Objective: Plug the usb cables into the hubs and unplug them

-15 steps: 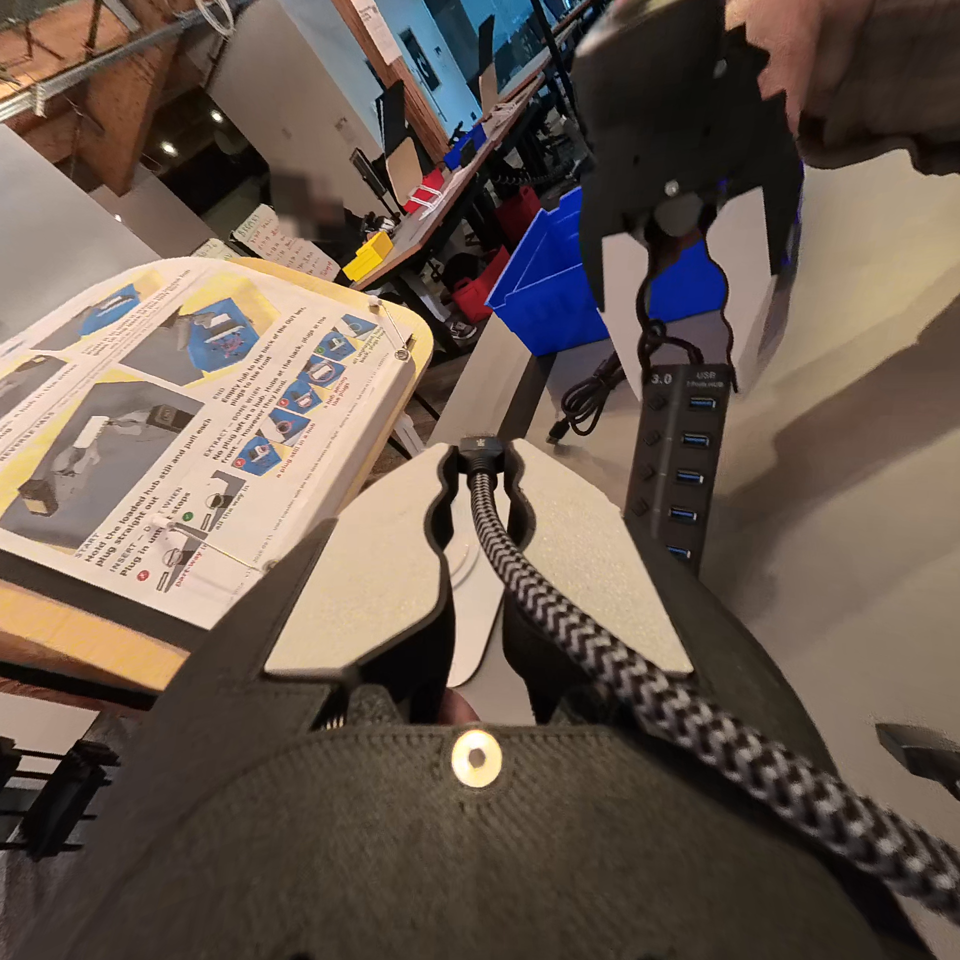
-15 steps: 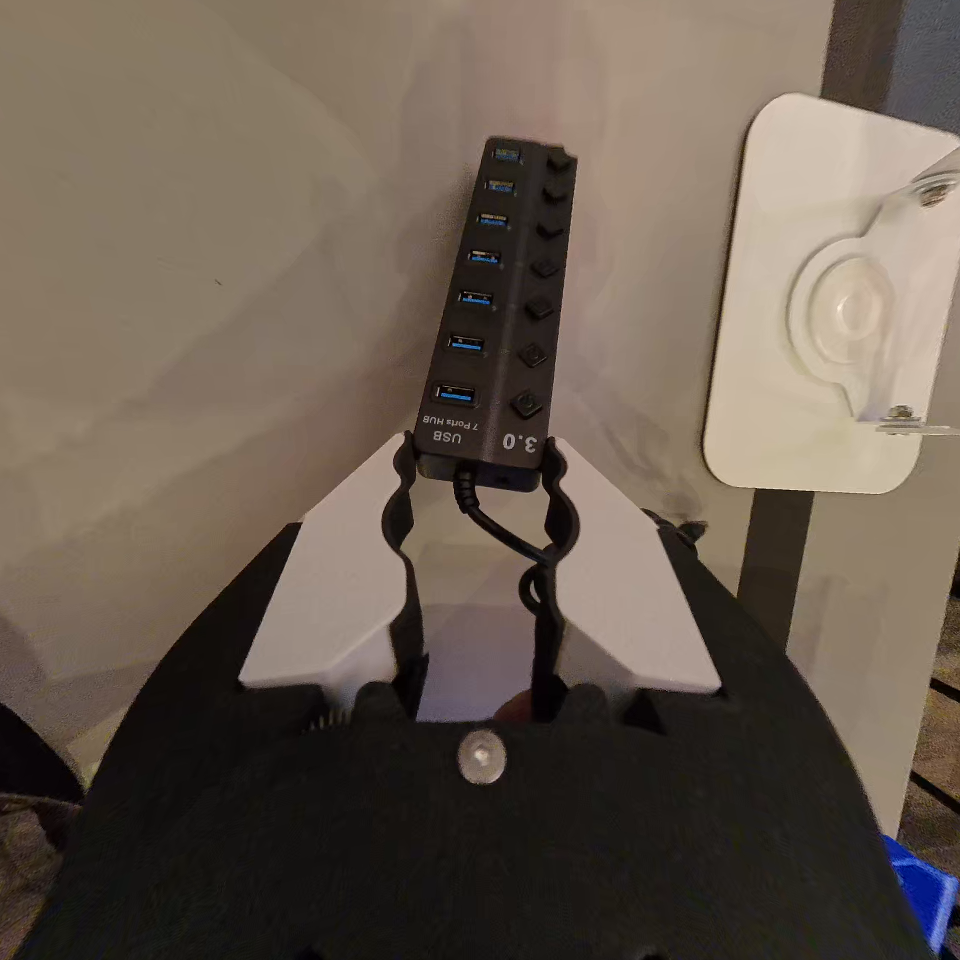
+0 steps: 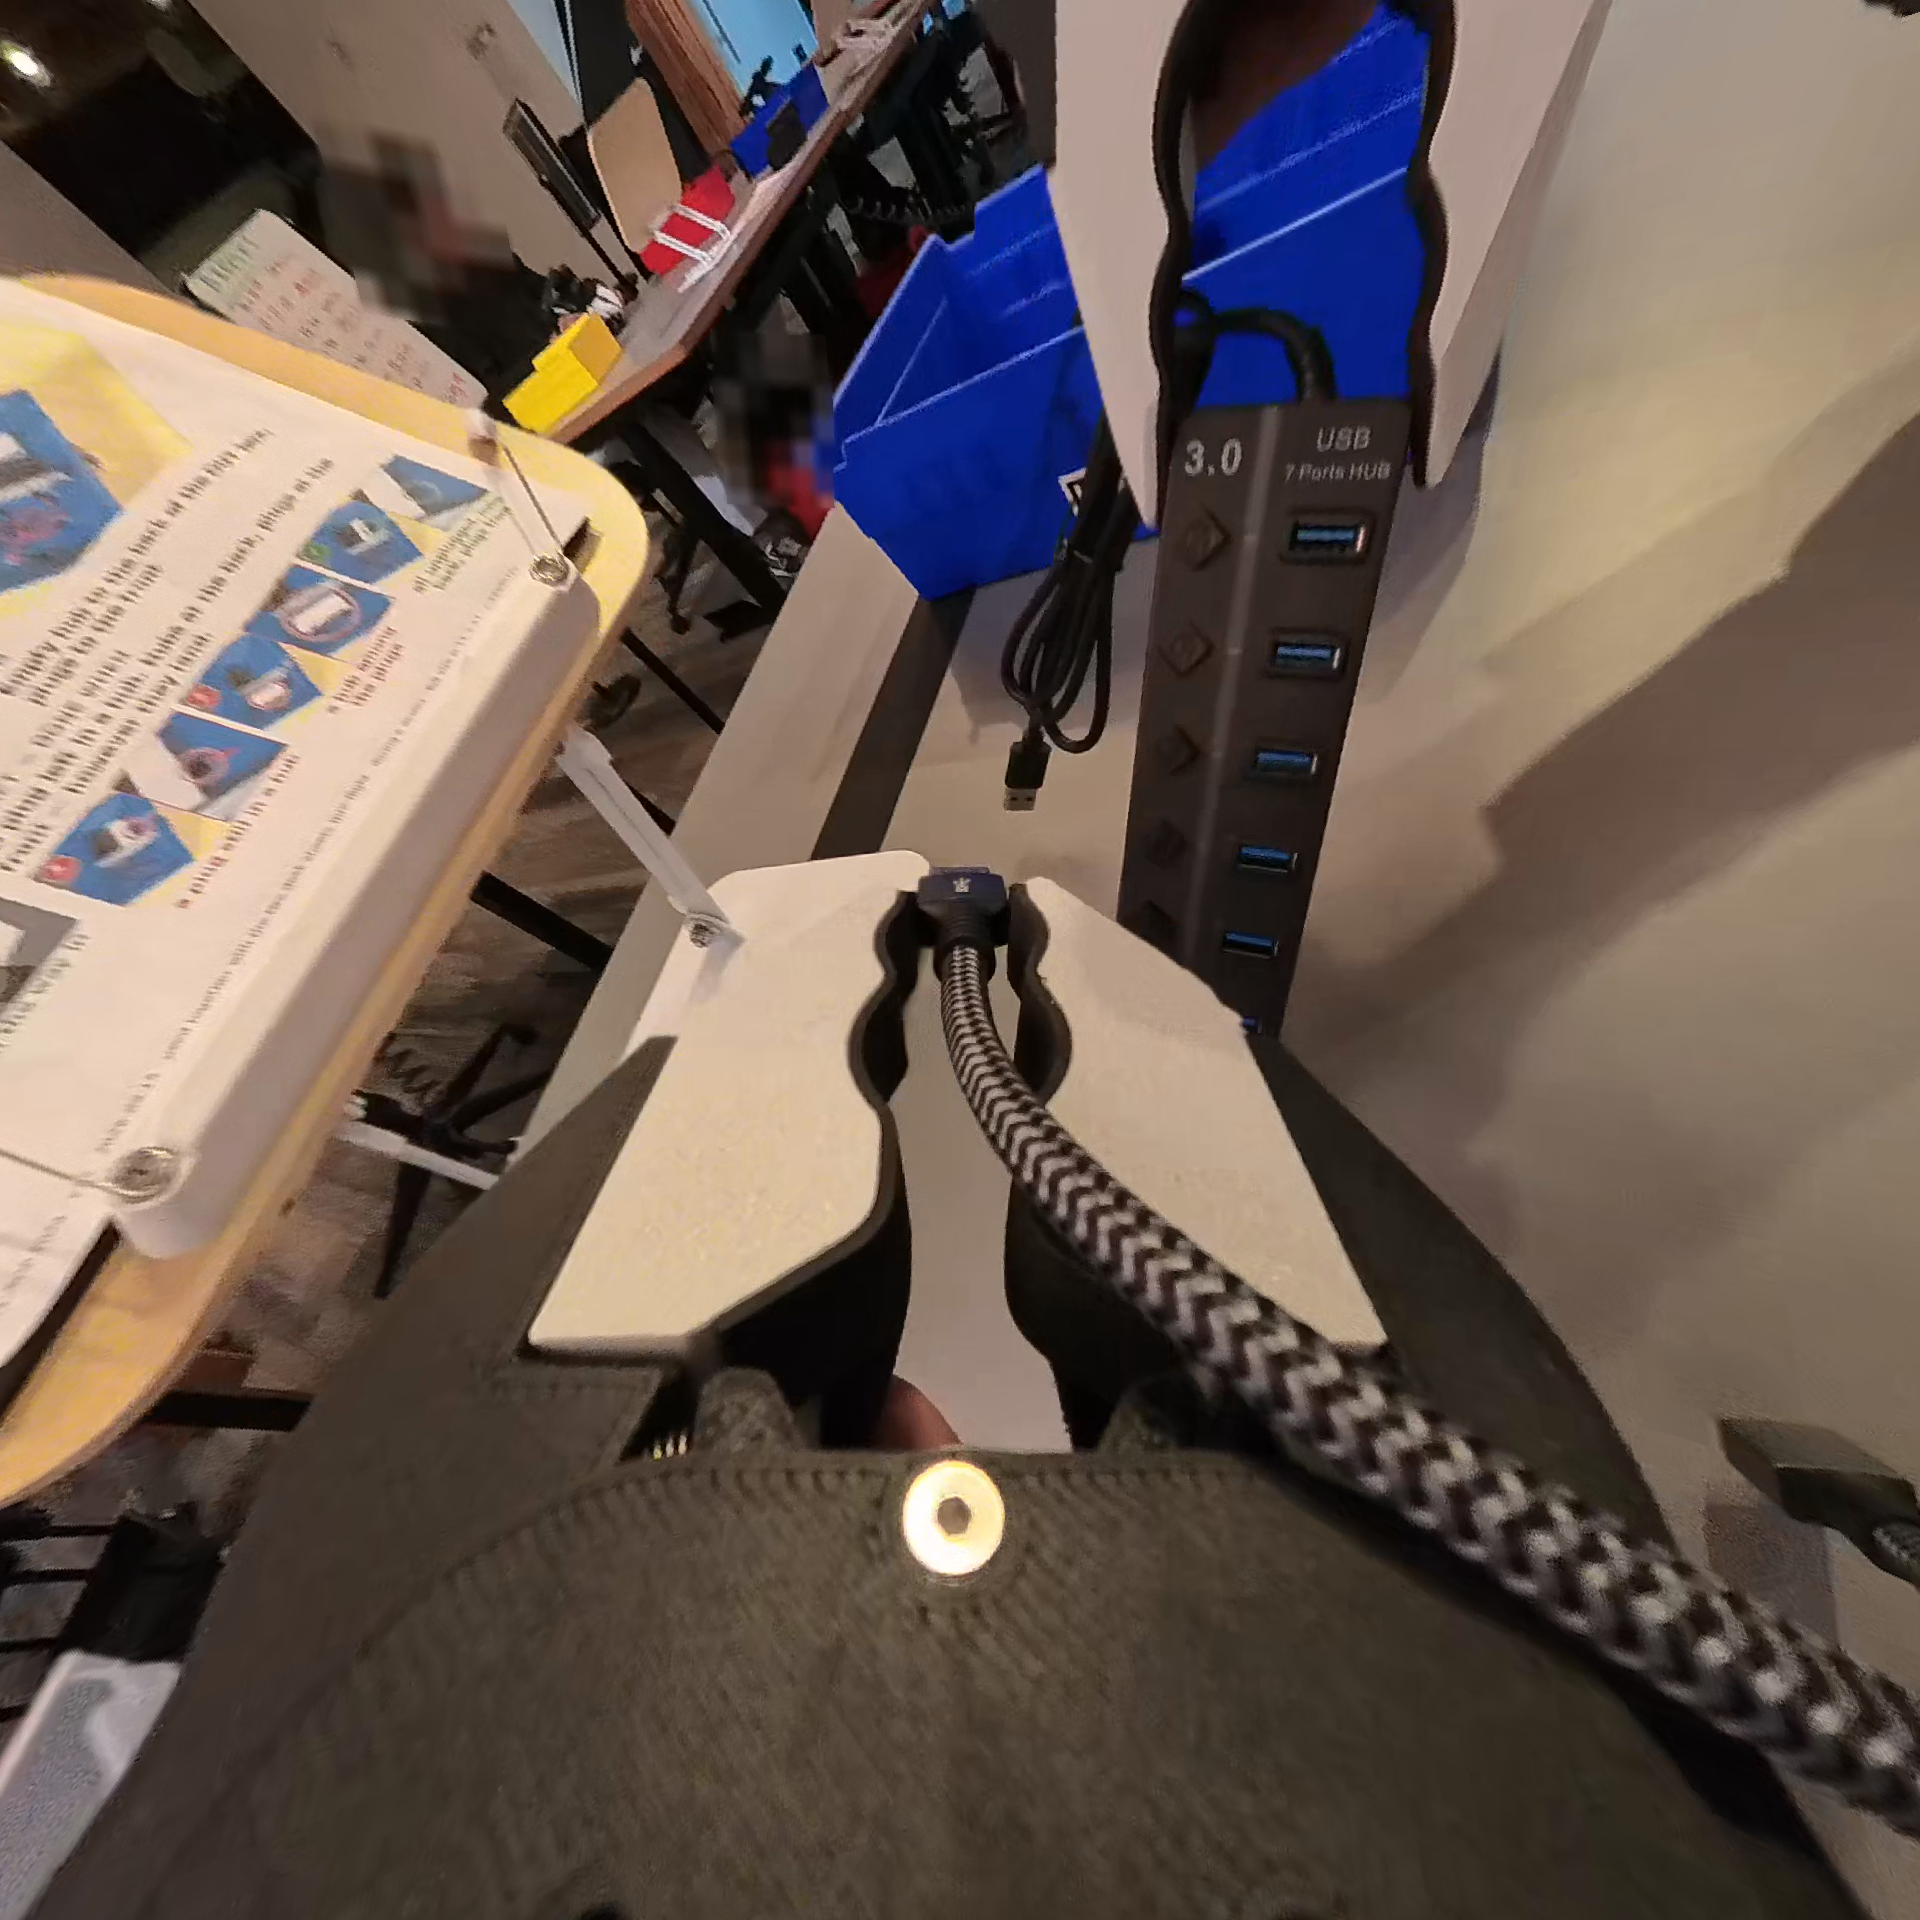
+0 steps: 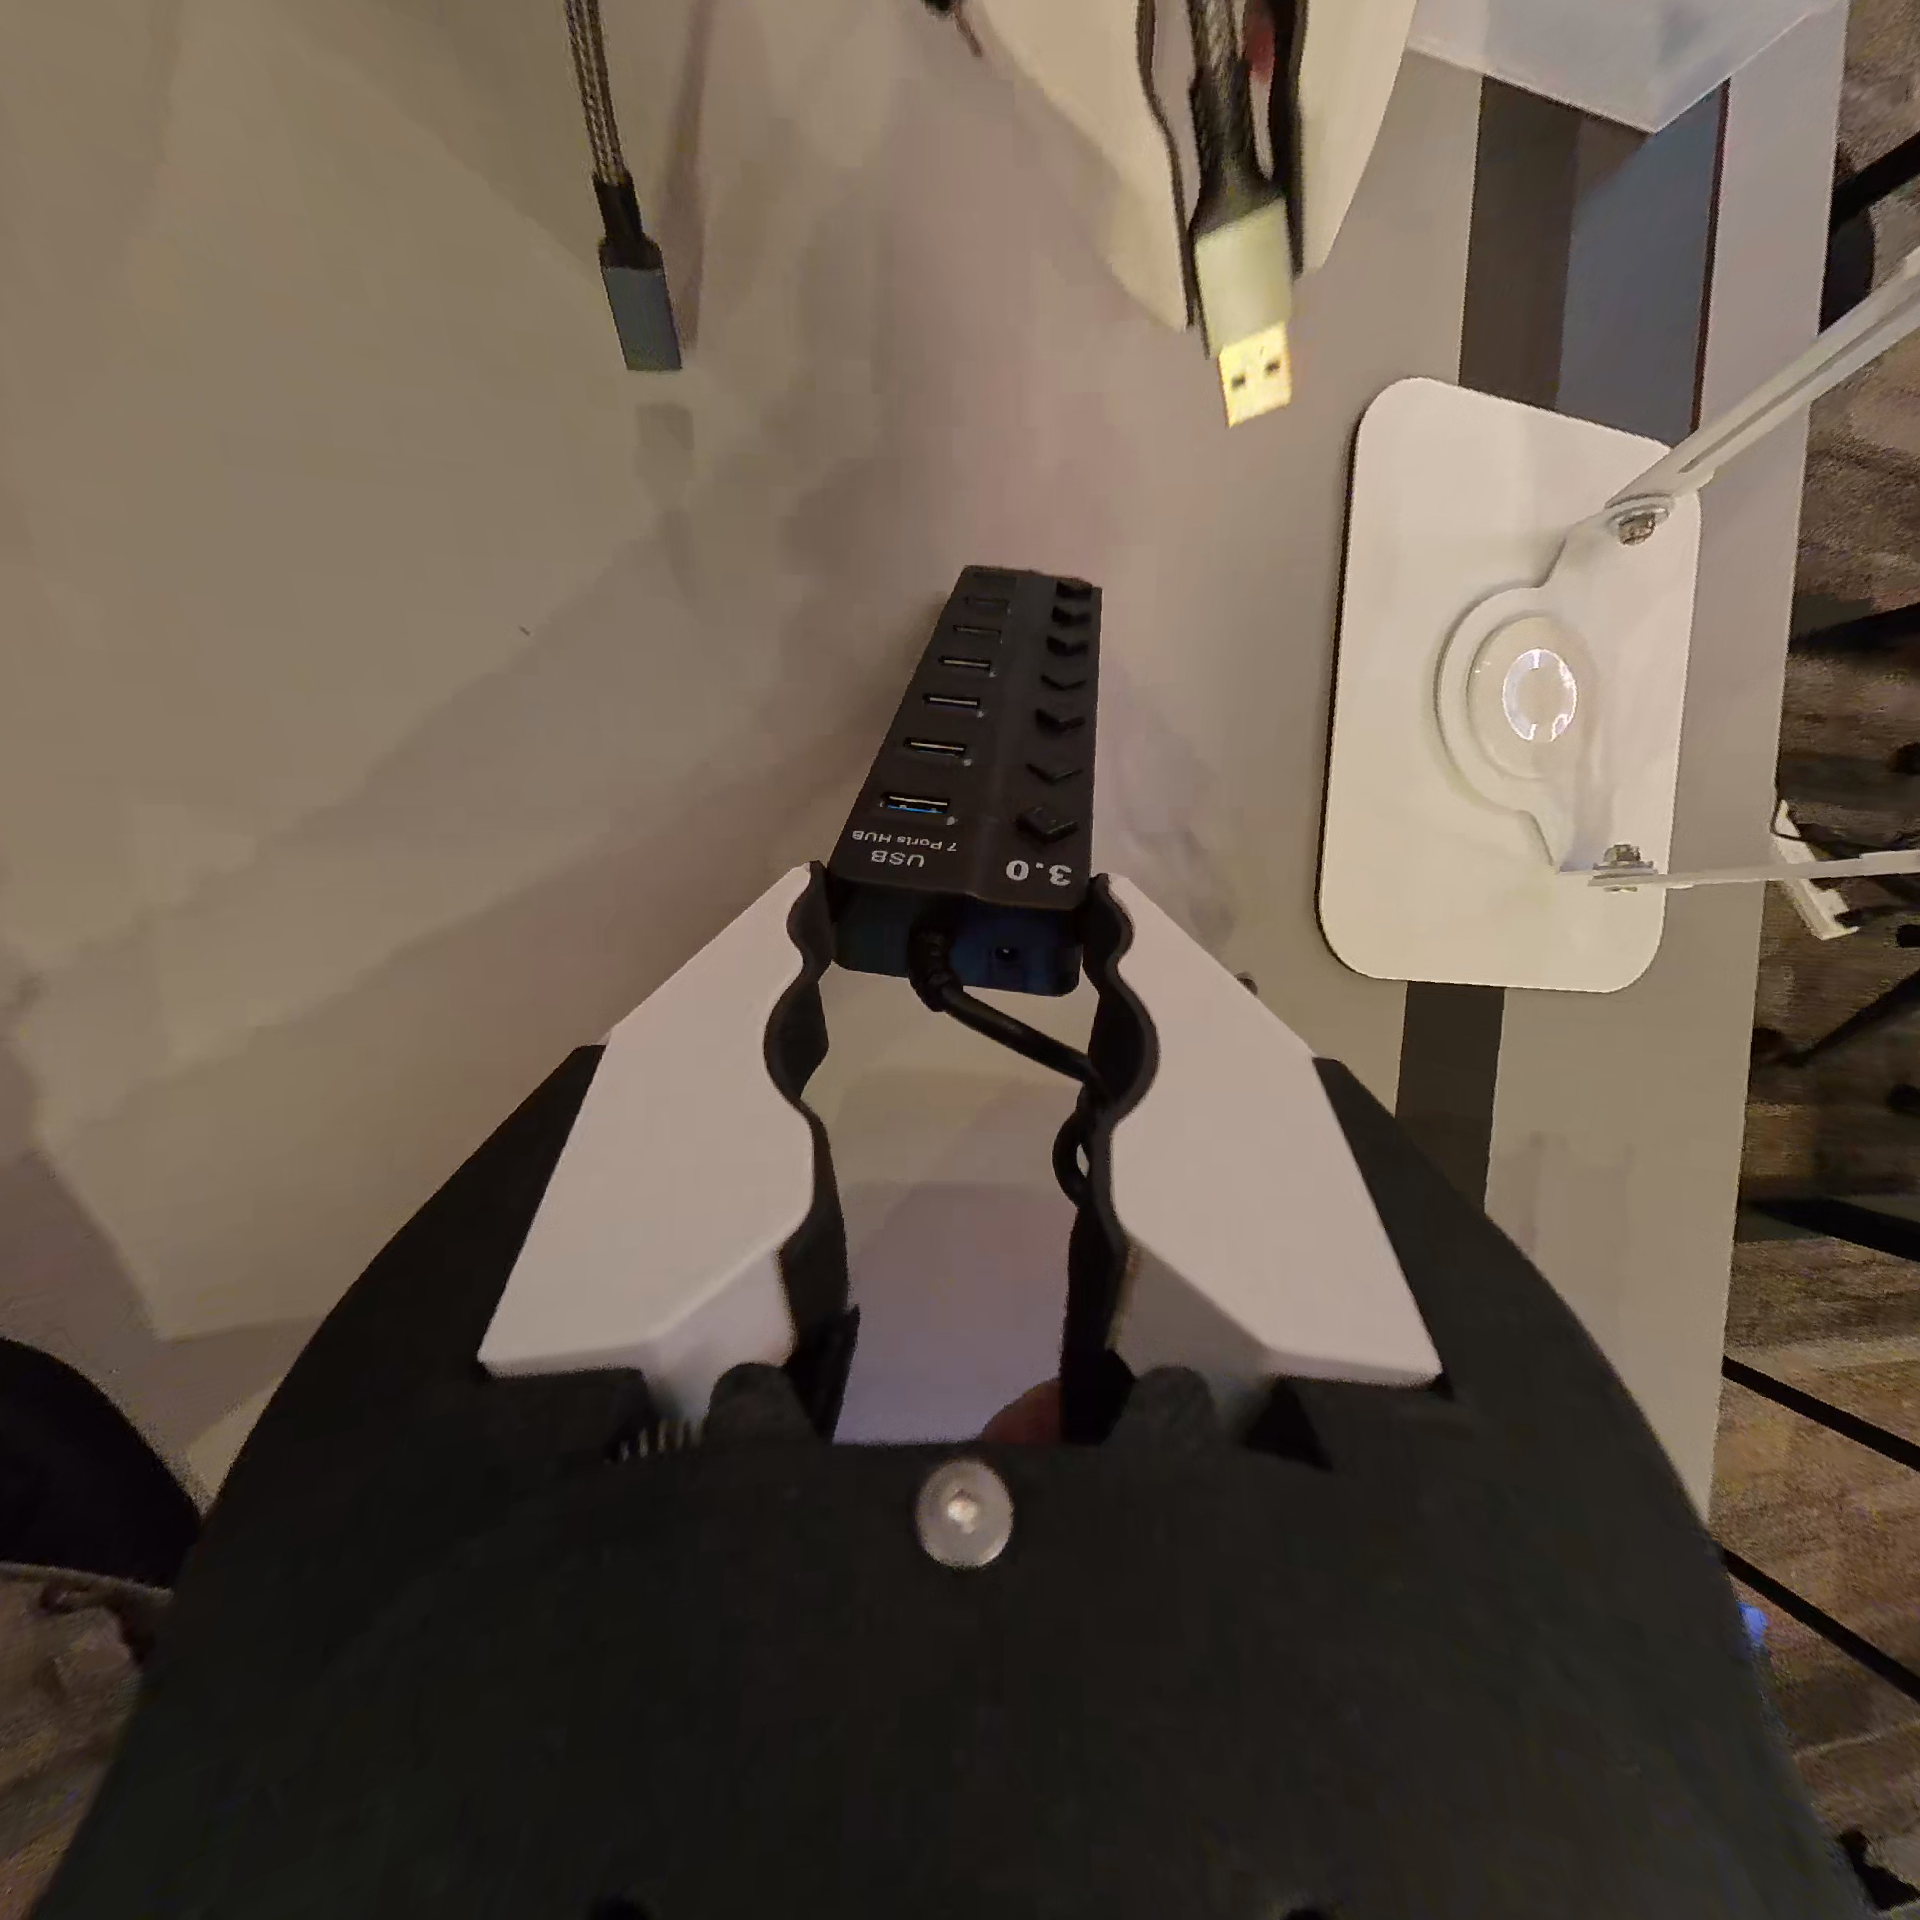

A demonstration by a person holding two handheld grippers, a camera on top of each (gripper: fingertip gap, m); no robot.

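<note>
Fingers (image 3: 1132,1049) of the left gripper (image 3: 964,914) are clamped on the dark plug housing of a braided USB cable (image 3: 1174,1236), which trails back over the gripper body and out at the lower right of the left wrist view. Seen from the right wrist view, the plug (image 4: 1252,343) pokes clear of the fingertips, its gold metal end bare and pointing toward the hub, apart from it and in no port.

Beyond it, the right gripper (image 4: 956,894) pinches the cable end of the black seven-port hub (image 4: 987,727), lifting that end off the pale bench (image 4: 312,623) while the far end appears to rest on it. Judging by the pose, one hand steadies the hub so the other can line the plug up with a port. All ports that can be made out look empty.

A second braided cable end (image 4: 636,301) hangs near the bench's far side. Toward the bench's left edge lie a coiled black cable (image 3: 1060,644) and, farther off, blue bins (image 3: 966,416); a white suction-cup mount (image 4: 1507,686) sits at that edge, carrying a board with an instruction sheet (image 3: 260,727).

Which port is being aimed at cannot be told. The hub's nearest port is hidden behind the left fingers, the right gripper's body is cut off at the top, and the background is partly blurred.
</note>
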